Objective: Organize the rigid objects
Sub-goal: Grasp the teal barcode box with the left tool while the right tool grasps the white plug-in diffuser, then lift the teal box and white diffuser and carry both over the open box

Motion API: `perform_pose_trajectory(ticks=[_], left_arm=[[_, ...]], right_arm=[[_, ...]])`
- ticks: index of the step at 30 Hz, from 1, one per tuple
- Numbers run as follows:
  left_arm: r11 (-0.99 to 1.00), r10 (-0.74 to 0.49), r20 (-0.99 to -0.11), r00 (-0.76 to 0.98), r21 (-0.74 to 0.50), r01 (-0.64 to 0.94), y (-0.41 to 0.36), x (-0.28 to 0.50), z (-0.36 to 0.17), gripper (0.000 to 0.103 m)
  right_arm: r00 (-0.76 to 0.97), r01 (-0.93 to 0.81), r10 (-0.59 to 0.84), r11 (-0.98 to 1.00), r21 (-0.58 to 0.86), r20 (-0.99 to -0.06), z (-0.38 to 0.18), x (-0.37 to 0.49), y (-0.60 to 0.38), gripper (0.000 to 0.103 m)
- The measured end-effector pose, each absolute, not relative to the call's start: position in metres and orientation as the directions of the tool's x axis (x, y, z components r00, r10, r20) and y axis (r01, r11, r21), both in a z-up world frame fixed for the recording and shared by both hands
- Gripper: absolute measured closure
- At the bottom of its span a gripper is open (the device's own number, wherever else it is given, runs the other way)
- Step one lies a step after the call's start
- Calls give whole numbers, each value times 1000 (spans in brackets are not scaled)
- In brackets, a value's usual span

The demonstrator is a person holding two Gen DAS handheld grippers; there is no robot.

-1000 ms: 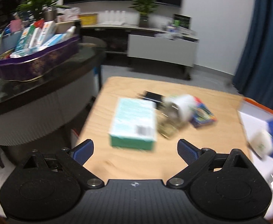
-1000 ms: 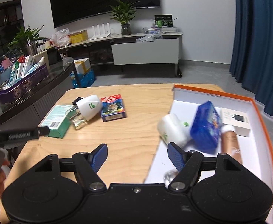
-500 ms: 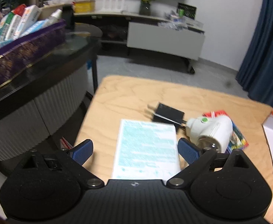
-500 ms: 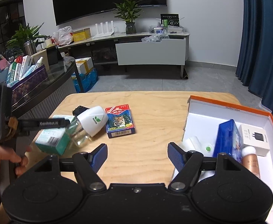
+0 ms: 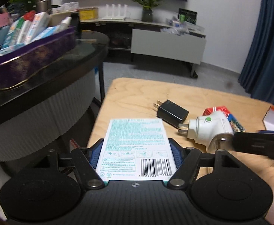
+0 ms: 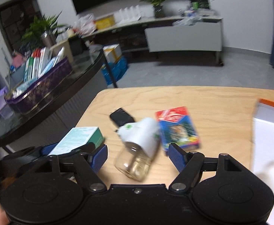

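Teal-and-white cardboard box (image 5: 136,146) lies on the wooden table (image 5: 137,91) between the blue pads of the left gripper (image 5: 136,154), whose jaws are closing onto its sides. A black plug adapter (image 5: 172,111) lies just beyond it.

From the right wrist, the right gripper (image 6: 138,156) hangs wide, opening, over the white plug-in vaporizer with its clear bottle (image 6: 138,144). A red-and-blue card pack (image 6: 177,127) also waits, so sorting into the orange-rimmed white box (image 6: 268,120) looks only partly done.
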State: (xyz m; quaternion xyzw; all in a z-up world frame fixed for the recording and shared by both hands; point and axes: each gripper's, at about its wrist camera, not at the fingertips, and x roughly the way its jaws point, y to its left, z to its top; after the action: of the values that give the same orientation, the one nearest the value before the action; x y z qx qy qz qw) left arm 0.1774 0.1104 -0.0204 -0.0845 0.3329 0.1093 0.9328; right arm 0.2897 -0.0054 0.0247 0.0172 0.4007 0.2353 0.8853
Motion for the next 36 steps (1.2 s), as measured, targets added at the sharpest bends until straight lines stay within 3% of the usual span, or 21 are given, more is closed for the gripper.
perform_pose_trajectory(ticks=[3, 8, 9, 10, 19, 25, 32, 36], left_arm=[[950, 202, -626, 753, -63, -307, 113, 166, -15, 31], [940, 182, -625, 759, -115, -321, 123, 162, -14, 31], [940, 173, -623, 763, -126, -316, 123, 161, -13, 31], [940, 167, -620, 766, -133, -313, 122, 161, -12, 31], [951, 119, -599, 792, -159, -264, 94, 142, -1, 32], [975, -6, -578, 816, -184, -123, 35, 123, 18, 32], [971, -215, -554, 804, -211, 114, -65, 111, 40, 31], [965, -262, -518, 814, -165, 205, -112, 113, 66, 31]], right_arm=[[557, -406, 366, 903, 141, -745, 11, 305, 16, 16], [505, -398, 329, 909, 123, -798, -19, 328, 32, 18], [538, -410, 316, 908, 85, -781, -20, 327, 36, 33], [558, -418, 301, 907, 52, -773, -21, 326, 39, 35], [647, -398, 343, 914, 83, -681, 19, 268, -16, 35], [740, -283, 285, 954, 102, -610, 59, 207, -101, 35], [839, -31, 57, 998, 57, -541, 84, 145, -215, 35], [871, 72, -28, 995, 71, -490, 98, 118, -262, 35]])
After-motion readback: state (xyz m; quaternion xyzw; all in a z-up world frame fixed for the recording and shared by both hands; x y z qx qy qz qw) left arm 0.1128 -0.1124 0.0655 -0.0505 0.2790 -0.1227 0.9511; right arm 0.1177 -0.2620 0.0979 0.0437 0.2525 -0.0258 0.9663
